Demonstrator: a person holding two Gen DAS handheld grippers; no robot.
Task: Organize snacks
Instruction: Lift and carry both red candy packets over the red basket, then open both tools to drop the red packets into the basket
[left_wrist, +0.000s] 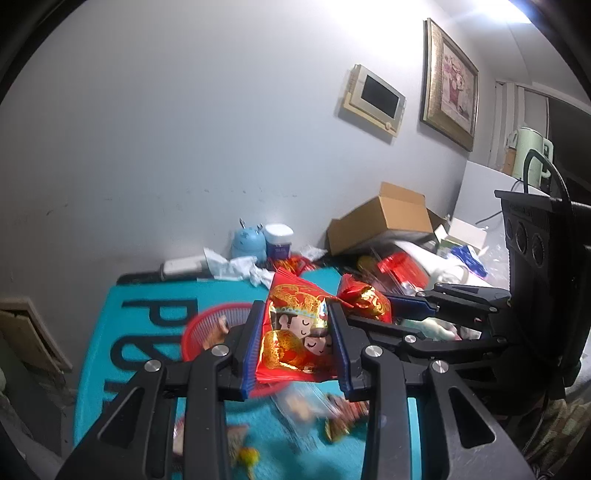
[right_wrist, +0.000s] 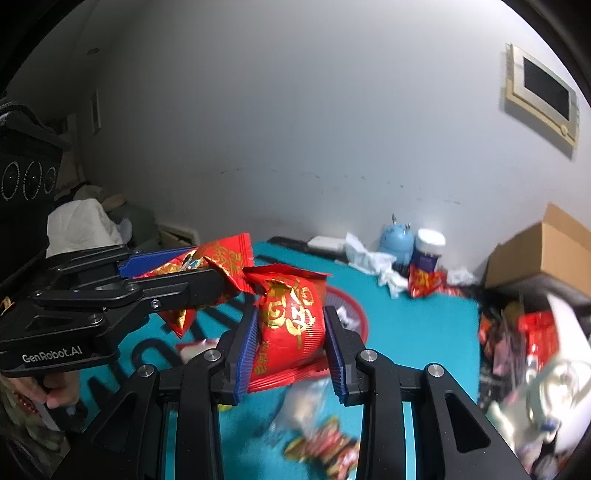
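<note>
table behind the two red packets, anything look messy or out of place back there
Yes. Crumpled white tissues lie strewn at the teal mat's far edge, an open cardboard box sits tilted on a clutter pile, and loose wrappers lie scattered on the mat rather than in the red basket.

The left black two-finger gripper with blue ribbed pads (left_wrist: 295, 343) and the right black two-finger gripper with blue ribbed pads (right_wrist: 290, 341) are hovering side by side, each clamping something, fingertips nearly meeting.

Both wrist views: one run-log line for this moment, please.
left claw: shut on red cartoon-couple snack packet | right claw: shut on red gold-lettered snack packet | both above red plastic mesh basket
</note>
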